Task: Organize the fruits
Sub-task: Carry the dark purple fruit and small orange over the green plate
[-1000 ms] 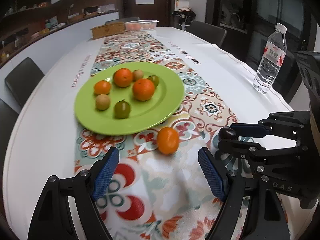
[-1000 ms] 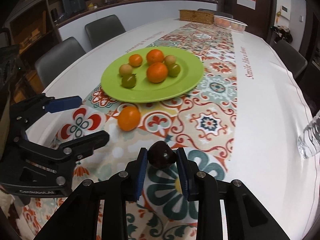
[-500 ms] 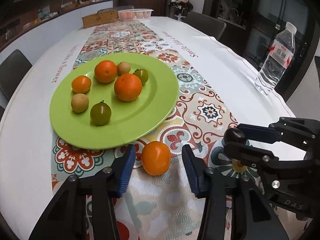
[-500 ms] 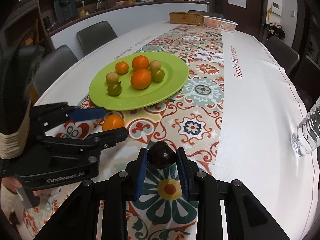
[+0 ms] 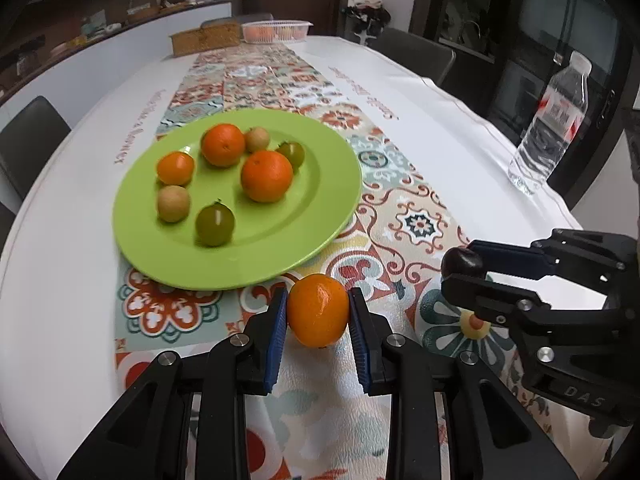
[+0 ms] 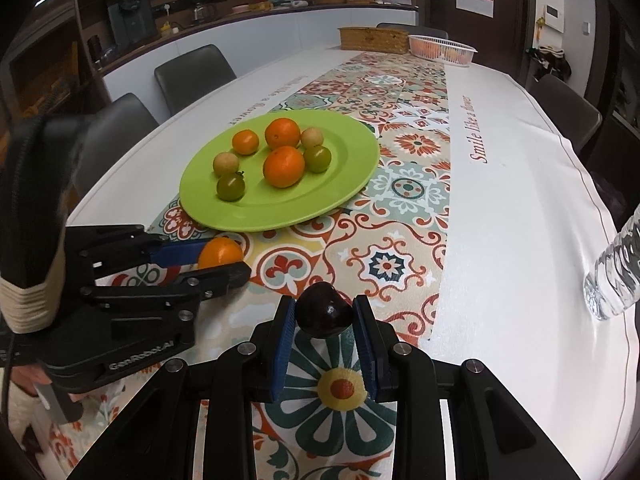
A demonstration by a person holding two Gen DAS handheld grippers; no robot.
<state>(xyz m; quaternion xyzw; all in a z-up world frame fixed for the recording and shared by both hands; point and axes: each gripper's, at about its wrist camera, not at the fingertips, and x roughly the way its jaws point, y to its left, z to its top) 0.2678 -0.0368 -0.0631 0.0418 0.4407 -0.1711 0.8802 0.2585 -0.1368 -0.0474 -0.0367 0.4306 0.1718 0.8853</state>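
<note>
Left gripper (image 5: pixel 318 312) just clamped orange (image 5: pixel 318 310); right gripper (image 6: pixel 324 314) grips dark fruit (image 6: pixel 324 311); bottle cap (image 5: pixel 579 62) left-view only.

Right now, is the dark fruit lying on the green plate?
No, the right claw holds the dark fruit, apart from the green plate.

"Smile Like a Flower" on tablecloth (image 6: pixel 520 168), "GenRobot.AI" on left tool (image 6: pixel 224 264), "DAS" on right tool (image 5: pixel 464 276)
</note>
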